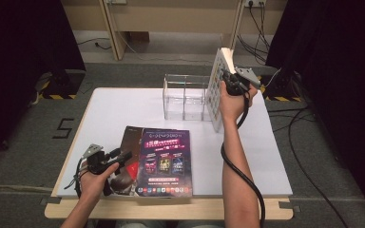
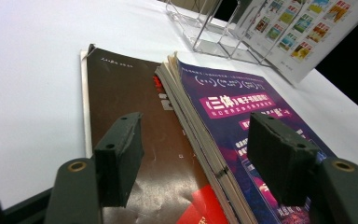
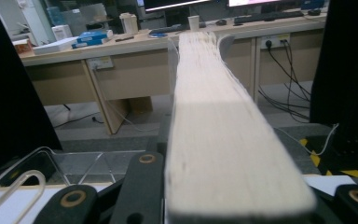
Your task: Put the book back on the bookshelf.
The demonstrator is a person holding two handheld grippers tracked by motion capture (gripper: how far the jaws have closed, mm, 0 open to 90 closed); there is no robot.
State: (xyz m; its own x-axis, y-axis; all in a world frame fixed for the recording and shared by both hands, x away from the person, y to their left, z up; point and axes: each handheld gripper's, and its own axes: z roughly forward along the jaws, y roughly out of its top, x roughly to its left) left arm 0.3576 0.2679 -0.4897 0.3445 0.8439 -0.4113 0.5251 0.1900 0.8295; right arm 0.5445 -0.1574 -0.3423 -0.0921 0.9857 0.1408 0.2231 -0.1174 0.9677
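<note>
My right gripper [image 1: 229, 78] is shut on a thick white book [image 1: 216, 92] whose cover shows a grid of small pictures. It holds the book upright on the table, just right of a clear acrylic rack [image 1: 185, 97]. In the right gripper view the book's page edge [image 3: 216, 140] runs up between the jaws. My left gripper [image 1: 119, 159] stands open at the table's near left. Its fingers [image 2: 119, 156] straddle the spine edge of a purple magazine [image 2: 242, 121] that lies on a dark brown one [image 2: 135, 107].
The white table [image 1: 123, 107] has bare room at the left and far left. The rack has several upright dividers. Cables [image 1: 304, 156] trail on the grey floor to the right. Black curtains stand at both far corners.
</note>
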